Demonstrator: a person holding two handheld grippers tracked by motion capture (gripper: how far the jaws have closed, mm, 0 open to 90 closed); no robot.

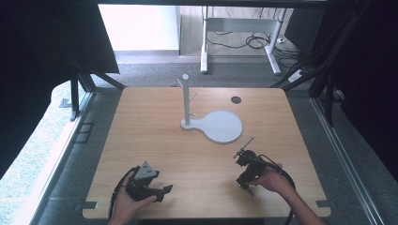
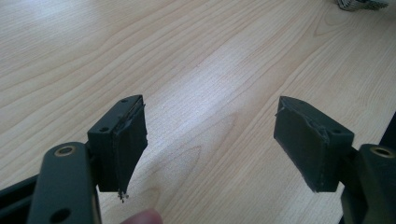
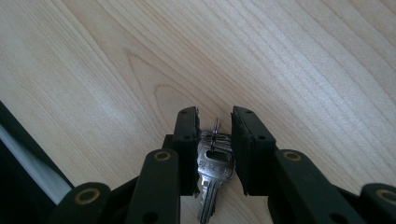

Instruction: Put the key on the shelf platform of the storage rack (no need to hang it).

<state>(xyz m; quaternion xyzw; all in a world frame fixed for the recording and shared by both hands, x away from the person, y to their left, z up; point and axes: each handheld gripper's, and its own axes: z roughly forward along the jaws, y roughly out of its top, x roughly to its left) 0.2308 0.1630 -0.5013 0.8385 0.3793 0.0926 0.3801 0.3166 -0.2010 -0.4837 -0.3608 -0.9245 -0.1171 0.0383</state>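
Right gripper (image 3: 214, 154): fingers pinching a key (image 3: 212, 175) by its head; thin grip, could slip.
Left gripper (image 2: 210, 149): fingers spread, empty, above table (image 2: 187, 70).

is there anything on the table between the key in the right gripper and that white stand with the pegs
Nothing visible. The right gripper holds the key at the table's near right, and only bare wood lies between it and the white stand, whose round base faces that side.

Spread fingers (image 2: 122, 140) over table (image 2: 196, 60)
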